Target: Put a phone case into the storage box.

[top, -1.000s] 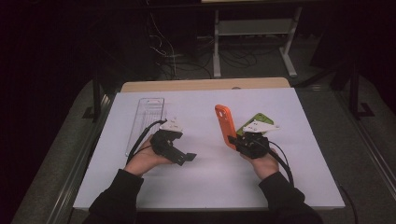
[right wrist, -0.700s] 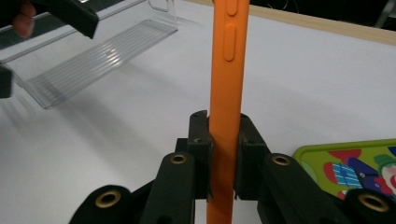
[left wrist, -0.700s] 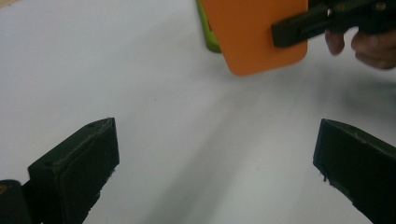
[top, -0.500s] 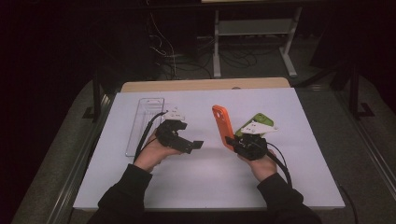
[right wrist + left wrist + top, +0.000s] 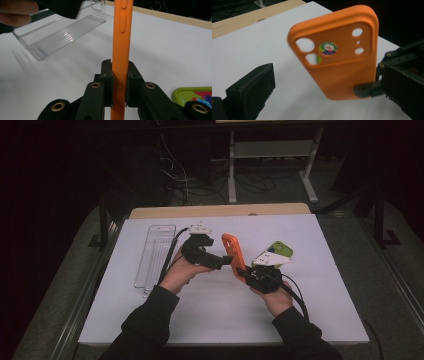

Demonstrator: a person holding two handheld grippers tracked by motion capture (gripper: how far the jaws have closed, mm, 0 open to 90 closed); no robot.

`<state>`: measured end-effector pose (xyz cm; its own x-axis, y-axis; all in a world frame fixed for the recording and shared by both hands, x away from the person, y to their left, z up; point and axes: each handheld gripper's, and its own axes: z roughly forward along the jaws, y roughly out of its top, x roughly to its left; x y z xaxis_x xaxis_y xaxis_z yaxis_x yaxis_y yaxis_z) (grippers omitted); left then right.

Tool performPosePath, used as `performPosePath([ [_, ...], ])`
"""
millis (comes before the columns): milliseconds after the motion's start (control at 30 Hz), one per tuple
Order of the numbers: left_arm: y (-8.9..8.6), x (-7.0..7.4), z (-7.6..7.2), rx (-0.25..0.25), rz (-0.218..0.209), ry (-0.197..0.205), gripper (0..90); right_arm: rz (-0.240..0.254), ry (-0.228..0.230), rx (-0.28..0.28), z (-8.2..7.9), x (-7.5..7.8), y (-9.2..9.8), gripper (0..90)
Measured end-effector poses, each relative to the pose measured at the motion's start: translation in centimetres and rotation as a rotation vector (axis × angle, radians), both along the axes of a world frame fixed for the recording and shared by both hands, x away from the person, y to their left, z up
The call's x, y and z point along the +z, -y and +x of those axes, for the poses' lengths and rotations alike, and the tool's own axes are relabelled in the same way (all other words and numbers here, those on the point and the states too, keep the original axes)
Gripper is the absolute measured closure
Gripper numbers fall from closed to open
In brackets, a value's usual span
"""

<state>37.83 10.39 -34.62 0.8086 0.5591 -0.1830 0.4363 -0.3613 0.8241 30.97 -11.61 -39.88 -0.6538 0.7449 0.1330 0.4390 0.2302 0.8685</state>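
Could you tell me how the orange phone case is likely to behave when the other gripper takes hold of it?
The orange phone case is a thin hollow shell, so probably light. Clamped upright by the right gripper without sagging, it seems fairly stiff, though it may flex around the camera cutouts. Its matte surface probably resists slipping.

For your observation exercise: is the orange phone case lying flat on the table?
No: in the right gripper view the orange phone case stands upright, clamped at its lower end by the right tool.

White table top (image 5: 210, 315), clear plastic tray (image 5: 154, 254), green phone case (image 5: 281, 250) lying on it

Dim dark room, white table (image 5: 215, 315) brightly lit from above, soft shadows, slight motion blur
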Motion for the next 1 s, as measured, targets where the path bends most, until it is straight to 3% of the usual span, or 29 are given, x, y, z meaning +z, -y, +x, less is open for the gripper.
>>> performPosePath([
  [433,1.8,-0.3,0.5,0.012,-0.095,-0.020,0.0,0.021,0.009,0.026,-0.2,0.2,-0.5,78.2],
  [900,1.7,-0.4,0.6,0.012,-0.133,-0.040,0.0,0.016,0.006,0.032,-0.3,0.1,-0.9,78.4],
  [1000,1.6,-0.2,0.5,0.020,-0.132,-0.014,4.5,0.010,0.003,0.038,-0.3,0.0,-0.9,78.4],
])
